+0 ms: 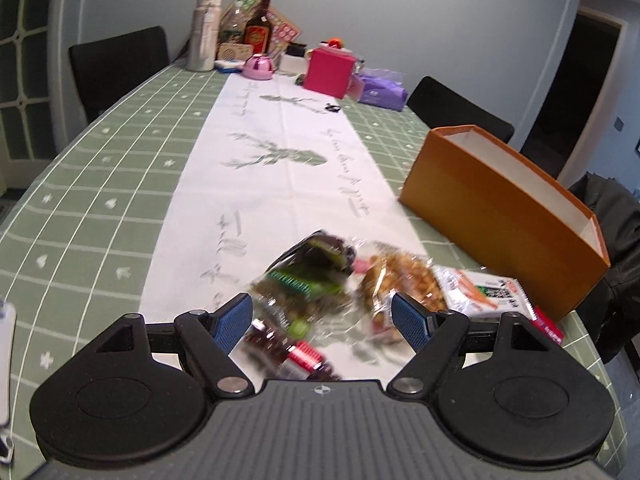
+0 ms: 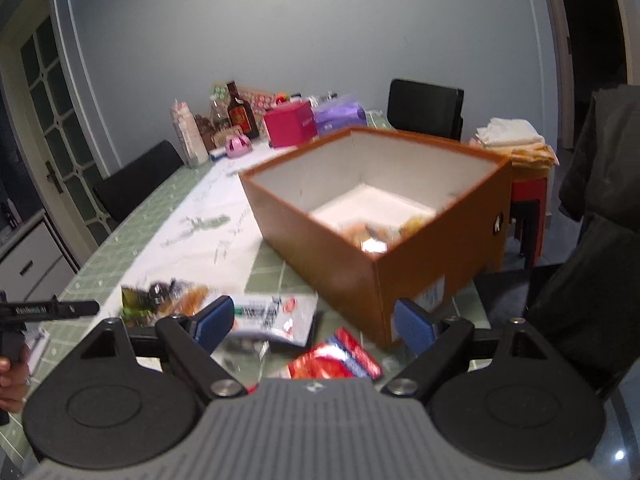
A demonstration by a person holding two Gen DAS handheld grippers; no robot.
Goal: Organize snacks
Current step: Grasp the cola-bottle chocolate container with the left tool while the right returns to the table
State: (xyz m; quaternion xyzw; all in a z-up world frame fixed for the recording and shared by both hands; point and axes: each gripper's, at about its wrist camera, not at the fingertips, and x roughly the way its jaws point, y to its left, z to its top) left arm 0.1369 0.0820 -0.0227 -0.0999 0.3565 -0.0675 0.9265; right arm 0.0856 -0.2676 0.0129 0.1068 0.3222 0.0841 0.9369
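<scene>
An open orange box (image 1: 500,216) stands on the table's right side; in the right wrist view (image 2: 320,240) a few snack packs lie on its white floor (image 2: 372,236). Loose snacks lie near the front edge: a clear bag with a green label (image 1: 308,280), a bag of golden snacks (image 1: 404,280), a white packet (image 1: 484,292), a dark red pack (image 1: 296,356). My left gripper (image 1: 324,316) is open just above them, holding nothing. My right gripper (image 2: 314,322) is open above the white packet (image 2: 268,316) and a red packet (image 2: 336,360), beside the box's near corner.
A white runner (image 1: 260,184) lies along the green checked tablecloth (image 1: 92,200). Bottles (image 1: 258,26), a pink box (image 1: 328,72) and a purple pack (image 1: 380,90) crowd the far end. Black chairs stand around (image 1: 120,68). A red stool (image 2: 528,216) and dark jacket (image 2: 600,220) are right.
</scene>
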